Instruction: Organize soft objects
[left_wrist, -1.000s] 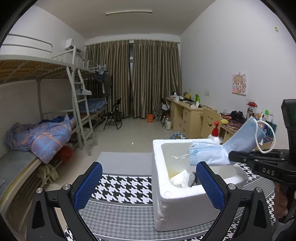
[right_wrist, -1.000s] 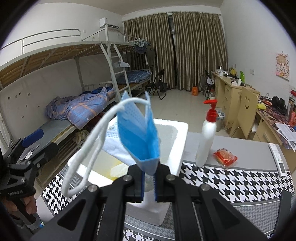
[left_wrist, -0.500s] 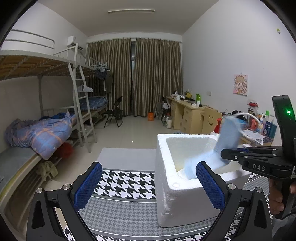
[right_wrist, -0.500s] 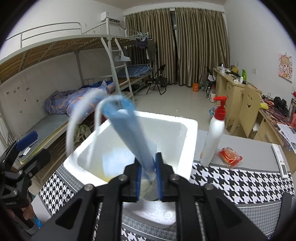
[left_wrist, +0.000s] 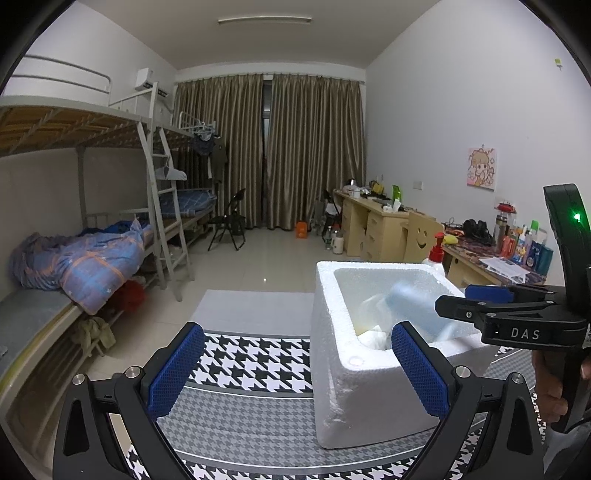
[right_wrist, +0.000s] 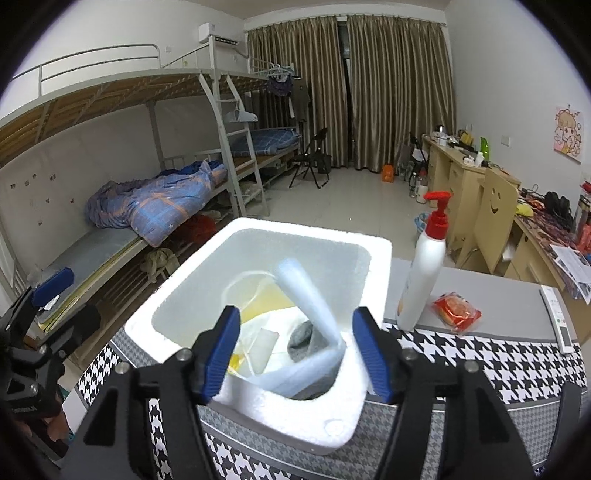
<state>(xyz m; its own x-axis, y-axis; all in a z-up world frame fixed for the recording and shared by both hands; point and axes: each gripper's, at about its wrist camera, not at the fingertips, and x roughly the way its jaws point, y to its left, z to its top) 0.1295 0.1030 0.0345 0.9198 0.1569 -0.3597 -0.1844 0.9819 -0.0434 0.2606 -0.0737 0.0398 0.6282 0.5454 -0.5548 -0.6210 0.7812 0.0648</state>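
Left wrist view carried the only clear lettering: "DAS" in pale capitals on the side of the right gripper (left_wrist: 452, 299), which reached in from the right edge over the white foam box (left_wrist: 345, 373). A green light glowed on the handle above it. In the right wrist view some small white print sat on the left gripper's (right_wrist: 46, 291) body at the lower left, too blurred to read. The white pump bottle (right_wrist: 421, 280) with a red pump showed an orange edge of label that could not be read, and the red snack packet (right_wrist: 456, 308) beside it bore no legible print.

The blue face mask (right_wrist: 306, 299) was motion-blurred inside the foam box, folded into a long strip. Its long axis ran from the box's near corner, low between the right gripper's blue pads (right_wrist: 221, 350), up and away toward the far wall of the box, tilted slightly leftward. A white ear loop curved beside it. White tissue and a grey item lay under it on the box floor.

The right gripper's jaws were opening, spread wide, with the mask's lower end between them but neither pad pressing it. The left gripper (left_wrist: 295, 369) stood wide open on nothing, over the houndstooth cloth (left_wrist: 243, 362) just left of the box.
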